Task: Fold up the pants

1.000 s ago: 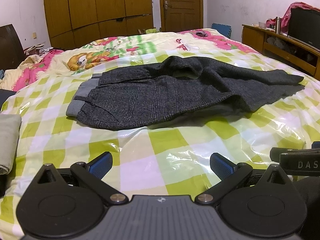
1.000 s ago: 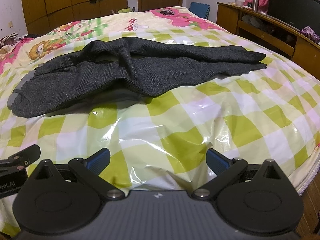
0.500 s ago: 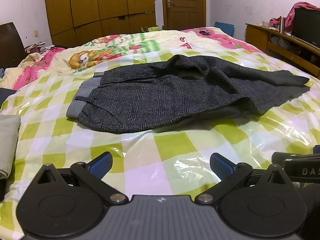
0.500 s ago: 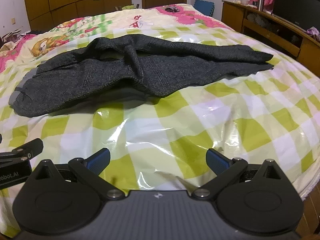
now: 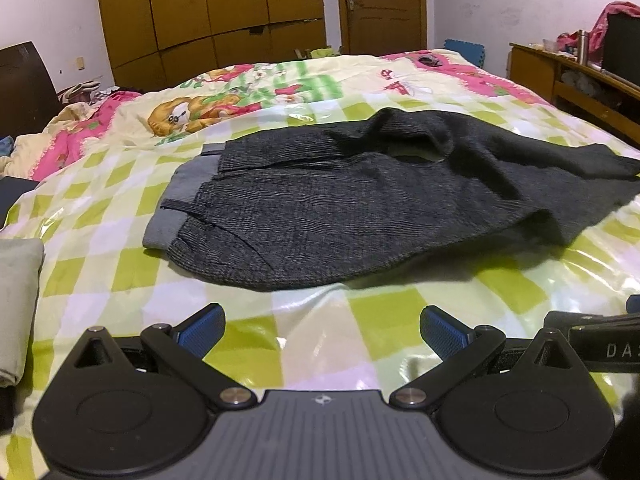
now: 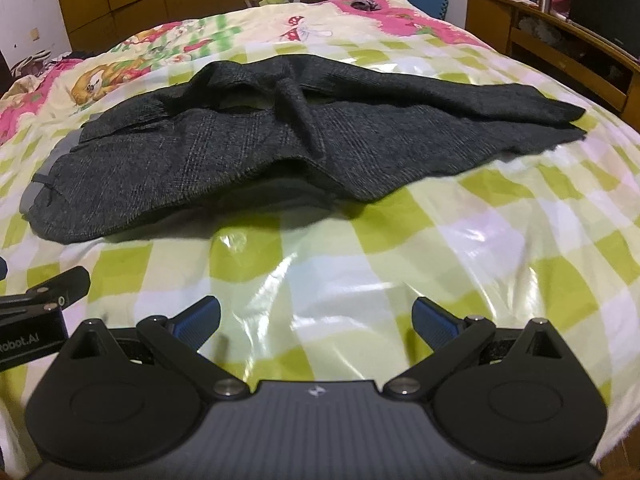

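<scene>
Dark grey checked pants (image 5: 360, 208) lie rumpled across the bed, waistband with light grey lining to the left, legs running right. They also show in the right wrist view (image 6: 280, 148). My left gripper (image 5: 322, 326) is open and empty, just short of the pants' near edge at the hip. My right gripper (image 6: 316, 320) is open and empty, a little short of the near edge, before the mid-leg. A fold of fabric bunches up at the crotch (image 6: 296, 108).
The bed (image 6: 500, 248) has a glossy green-and-white checked cover. A folded beige cloth (image 5: 16, 304) lies at the left edge. A wooden cabinet (image 6: 560, 48) stands on the right, a wardrobe (image 5: 208, 20) and door behind. The right gripper's body shows in the left view (image 5: 600, 344).
Both grippers have moved forward toward the pants, which now look larger and nearer. The jaws stay open. The pants have not moved.
</scene>
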A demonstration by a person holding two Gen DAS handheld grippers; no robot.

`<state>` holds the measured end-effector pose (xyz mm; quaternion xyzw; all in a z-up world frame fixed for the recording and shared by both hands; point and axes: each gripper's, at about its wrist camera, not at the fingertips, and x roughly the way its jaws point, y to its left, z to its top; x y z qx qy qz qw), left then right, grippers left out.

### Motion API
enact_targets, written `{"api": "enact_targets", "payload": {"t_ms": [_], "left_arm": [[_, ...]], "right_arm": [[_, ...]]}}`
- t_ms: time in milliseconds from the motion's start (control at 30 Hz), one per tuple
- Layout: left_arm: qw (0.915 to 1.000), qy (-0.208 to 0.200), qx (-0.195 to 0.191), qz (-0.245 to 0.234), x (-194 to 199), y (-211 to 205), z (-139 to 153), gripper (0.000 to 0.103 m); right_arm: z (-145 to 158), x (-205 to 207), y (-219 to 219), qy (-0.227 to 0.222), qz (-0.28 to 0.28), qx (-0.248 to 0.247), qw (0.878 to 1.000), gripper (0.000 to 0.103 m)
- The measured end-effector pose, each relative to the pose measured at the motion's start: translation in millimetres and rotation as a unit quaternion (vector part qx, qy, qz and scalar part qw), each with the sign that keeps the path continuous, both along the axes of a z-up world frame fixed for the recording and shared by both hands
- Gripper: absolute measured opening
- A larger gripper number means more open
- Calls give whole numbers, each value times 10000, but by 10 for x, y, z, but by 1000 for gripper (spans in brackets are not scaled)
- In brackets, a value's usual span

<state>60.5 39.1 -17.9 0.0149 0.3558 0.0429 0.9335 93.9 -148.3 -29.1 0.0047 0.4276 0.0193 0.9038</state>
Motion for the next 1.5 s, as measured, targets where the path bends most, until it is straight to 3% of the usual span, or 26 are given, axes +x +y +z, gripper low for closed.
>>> {"api": "enact_targets", "payload": {"t_ms": [400,700,967,1067,1133,1233,1333,1367,1500], "left_arm": [[9992,-118,143,355,373,547,-57,103],[9966,-391,557,462,660,1041,-74,103],[9988,-14,494,56,1086,1330,-322,103],[9996,3,262,-84,1131,1394,-347,93],[9996,65,281,-74,1138,1434,-332,73],[9998,108,-9,-170,1092,1579,-297,68],[9997,86,-144,-197,1054,1622,-262,65],[9997,46,-107,-215,1032,1600,-240,65],[9993,-11,-3,-362,982,1564,-176,63]], "right_arm": [[-46,453,415,-404,600,-455,9963,101],[-123,576,888,-714,1716,-741,9798,101],[-245,640,1139,-684,2717,-846,9562,101],[-297,682,1201,-690,2919,-951,9492,101],[-312,746,1237,-683,3004,-984,9463,101],[-312,851,1256,-636,3049,-931,9457,97],[-301,938,1267,-523,2939,-855,9506,81],[-288,940,1271,-501,2908,-837,9518,80],[-239,746,1300,-798,3120,-1451,9355,79]]}}
